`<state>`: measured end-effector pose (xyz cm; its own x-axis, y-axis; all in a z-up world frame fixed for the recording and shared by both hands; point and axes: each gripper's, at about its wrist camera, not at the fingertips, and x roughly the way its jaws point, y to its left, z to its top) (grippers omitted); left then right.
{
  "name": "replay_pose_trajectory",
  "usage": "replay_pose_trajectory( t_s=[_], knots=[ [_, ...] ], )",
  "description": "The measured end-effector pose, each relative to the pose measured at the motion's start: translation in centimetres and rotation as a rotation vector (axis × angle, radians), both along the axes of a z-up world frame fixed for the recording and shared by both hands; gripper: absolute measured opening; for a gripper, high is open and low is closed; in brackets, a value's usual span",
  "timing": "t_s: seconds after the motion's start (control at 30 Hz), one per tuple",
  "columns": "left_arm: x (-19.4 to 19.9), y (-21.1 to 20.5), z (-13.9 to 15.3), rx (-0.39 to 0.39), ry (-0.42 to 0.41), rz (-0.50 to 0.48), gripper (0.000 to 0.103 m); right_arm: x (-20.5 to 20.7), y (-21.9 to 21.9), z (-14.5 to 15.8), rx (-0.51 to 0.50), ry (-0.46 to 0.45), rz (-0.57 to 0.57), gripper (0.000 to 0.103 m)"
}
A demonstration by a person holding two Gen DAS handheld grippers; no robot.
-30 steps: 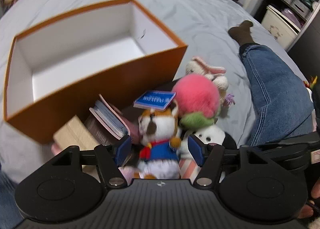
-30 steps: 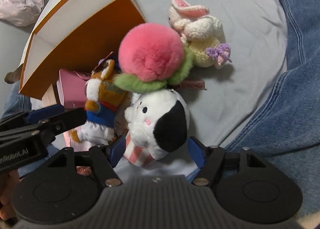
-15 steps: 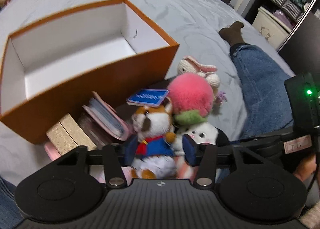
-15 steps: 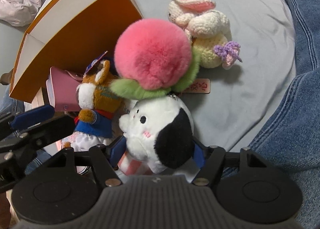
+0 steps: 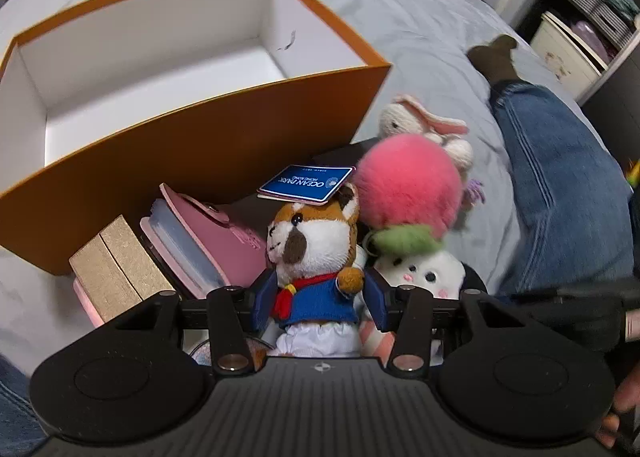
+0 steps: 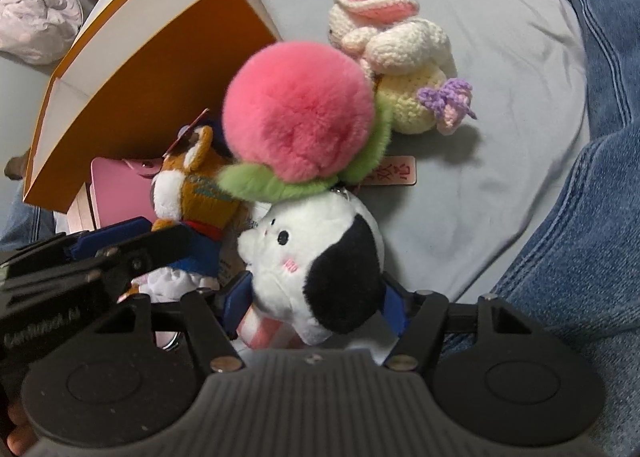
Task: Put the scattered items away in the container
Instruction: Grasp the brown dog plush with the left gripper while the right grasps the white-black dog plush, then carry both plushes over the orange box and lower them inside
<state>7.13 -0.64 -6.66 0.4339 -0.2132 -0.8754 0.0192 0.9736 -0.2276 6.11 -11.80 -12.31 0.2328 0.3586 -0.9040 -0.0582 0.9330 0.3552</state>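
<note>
An orange box (image 5: pixel 192 137) with a white, empty inside stands on the grey bed; it also shows in the right wrist view (image 6: pixel 152 85). My left gripper (image 5: pixel 318 303) is shut on a brown-and-white plush in a blue shirt (image 5: pixel 316 253), seen from the side in the right wrist view (image 6: pixel 192 197). My right gripper (image 6: pixel 316 305) is shut on a white-and-black plush (image 6: pixel 320 253), which also shows in the left wrist view (image 5: pixel 420 277). A pink fluffy peach (image 6: pixel 298 113) lies against it. A crocheted rabbit (image 6: pixel 396 53) lies beyond.
A pink case (image 5: pixel 212 233), gold boxes (image 5: pixel 116 269) and a blue card (image 5: pixel 308 183) lie beside the box front. A leg in jeans (image 5: pixel 560 193) lies along the right side. Shelves with bins (image 5: pixel 580 17) stand past the bed.
Both grippers have closed in on their plush toys. The left jaws now press the blue-shirt plush; the right jaws now press the white-and-black plush.
</note>
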Motion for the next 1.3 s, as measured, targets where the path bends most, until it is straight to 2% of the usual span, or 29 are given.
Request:
replay_pose_trajectory(
  t_s=[0.1, 0.3, 0.37, 0.43, 0.47, 0.63, 0.87, 0.93, 1.0, 1.07, 1.1, 1.17, 1.3],
  knots=[
    [0.7, -0.3, -0.8, -0.007, 0.031, -0.005, 0.058, 0.0, 0.4, -0.3, 0.008, 0.001, 0.014, 0.071],
    [1.1, -1.7, -1.2, 0.068, 0.017, -0.016, 0.058, 0.0, 1.0, -0.8, 0.035, 0.0, 0.028, 0.071],
    [1.0, -1.9, -1.3, 0.09, 0.014, -0.016, 0.056, 0.1, 1.2, -1.1, 0.048, 0.002, 0.04, 0.071],
    [1.0, -2.0, -1.4, 0.104, 0.015, -0.014, 0.045, 0.1, 1.6, -1.3, 0.054, 0.004, 0.053, 0.07],
    [1.0, -1.9, -1.5, 0.107, 0.016, -0.009, 0.045, 0.1, 1.8, -1.3, 0.053, 0.001, 0.058, 0.069],
    [0.7, -1.1, -1.3, 0.071, 0.015, 0.009, 0.039, -0.6, 2.4, -0.1, 0.03, -0.026, 0.075, 0.065],
    [-0.3, -0.2, -0.5, 0.03, 0.016, 0.032, 0.037, -1.1, 2.1, 1.8, 0.011, -0.082, 0.116, 0.065],
    [-0.7, -0.1, 0.1, 0.023, 0.003, 0.039, 0.037, -1.9, 2.6, 1.7, 0.006, -0.104, 0.14, 0.065],
    [-1.3, 0.0, 0.9, 0.016, -0.016, 0.043, 0.037, -0.1, 1.7, 1.7, 0.008, -0.126, 0.169, 0.065],
    [-2.0, 0.1, 1.7, 0.012, -0.035, 0.049, 0.037, -0.1, 4.0, 0.9, 0.006, -0.147, 0.196, 0.065],
    [-2.2, 0.2, 2.0, 0.009, -0.044, 0.054, 0.037, -0.2, 4.2, 1.2, 0.007, -0.156, 0.208, 0.065],
    [-2.7, 0.5, 2.6, 0.003, -0.06, 0.07, 0.037, -1.4, 2.0, 3.1, 0.009, -0.179, 0.233, 0.065],
    [-3.7, 1.4, 4.0, -0.025, -0.105, 0.105, 0.037, -1.4, 2.2, 5.1, -0.017, -0.245, 0.263, 0.065]
  ],
)
